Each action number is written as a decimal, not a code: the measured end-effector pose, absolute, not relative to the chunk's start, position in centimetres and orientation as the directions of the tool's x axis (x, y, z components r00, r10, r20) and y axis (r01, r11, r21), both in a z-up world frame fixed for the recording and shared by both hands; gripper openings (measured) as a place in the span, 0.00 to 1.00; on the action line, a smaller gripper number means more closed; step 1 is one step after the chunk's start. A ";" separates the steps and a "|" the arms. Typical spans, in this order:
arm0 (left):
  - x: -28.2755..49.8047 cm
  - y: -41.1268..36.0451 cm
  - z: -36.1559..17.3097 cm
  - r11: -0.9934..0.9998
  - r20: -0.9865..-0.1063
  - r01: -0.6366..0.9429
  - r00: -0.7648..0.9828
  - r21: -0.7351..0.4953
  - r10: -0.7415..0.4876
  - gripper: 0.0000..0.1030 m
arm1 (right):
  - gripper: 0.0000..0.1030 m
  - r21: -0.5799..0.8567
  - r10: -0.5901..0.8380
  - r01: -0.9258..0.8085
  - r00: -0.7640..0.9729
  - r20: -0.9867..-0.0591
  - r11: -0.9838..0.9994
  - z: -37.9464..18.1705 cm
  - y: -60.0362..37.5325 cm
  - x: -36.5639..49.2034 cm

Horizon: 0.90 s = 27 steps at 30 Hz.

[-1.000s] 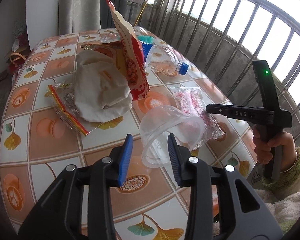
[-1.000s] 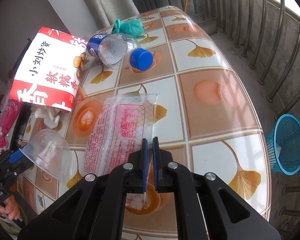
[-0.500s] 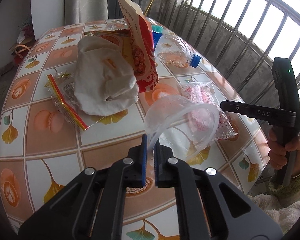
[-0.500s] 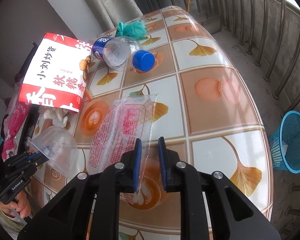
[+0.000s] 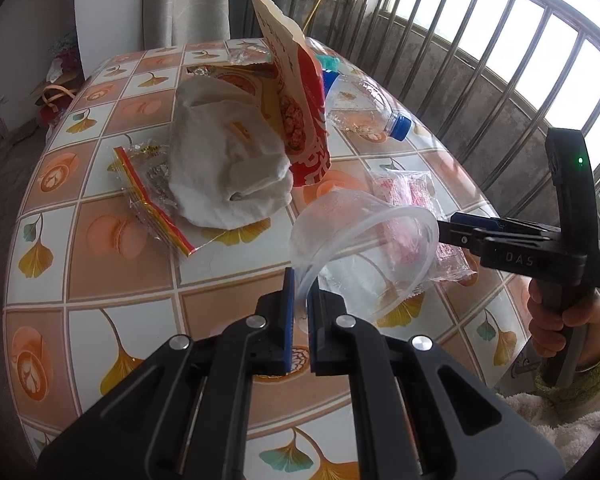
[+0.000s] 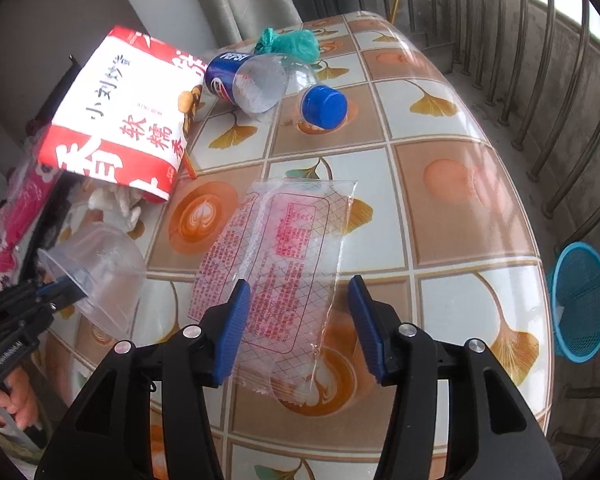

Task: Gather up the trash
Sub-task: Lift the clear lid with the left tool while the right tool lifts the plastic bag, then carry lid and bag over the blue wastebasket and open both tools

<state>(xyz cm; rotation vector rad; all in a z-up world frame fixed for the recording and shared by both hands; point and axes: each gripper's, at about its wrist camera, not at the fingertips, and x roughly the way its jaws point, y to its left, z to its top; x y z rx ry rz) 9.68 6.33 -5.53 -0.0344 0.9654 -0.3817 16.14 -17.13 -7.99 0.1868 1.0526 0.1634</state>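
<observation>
The left tool [image 5: 299,306] is pinched tight on the rim of the clear plastic cup [image 5: 364,240], holding it up off the desk [image 5: 228,276], mouth tipped toward the camera and body lying out to the right. That piece of trash is secured, so the action looks to be with the other hand.

Over on the right wrist view, the right tool [image 6: 298,326] has just been opening, and its jaws now stand about half apart, one either side of the near end of the clear wrapper [image 6: 278,268] with the red print. The wrapper lies between the blue pads, but they are not pressing on it, so nothing is gripped yet. It lies flat on the desk, directly ahead of and below the right tool, its long axis running away from the tool and leaning a little to the right. The near corner looks slightly lifted and crinkled, which I judge the best place to bite.

The right tool is clearly the nearer one; the left tool with its cup sits off to the wrapper's left, just beside it. Farther along the desk lie the plastic bottle [image 6: 260,80] and the red and white snack bag [image 6: 120,116]. The blue basket [image 6: 580,300] stands on the floor off the desk's right edge, probably where all this goes.
</observation>
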 end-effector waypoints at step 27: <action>8.1 6.9 -3.4 0.948 -0.760 0.271 0.577 -0.169 -0.301 0.04 | 0.04 0.075 0.082 -0.036 0.570 -0.818 0.997 -4.7 -16.1 13.5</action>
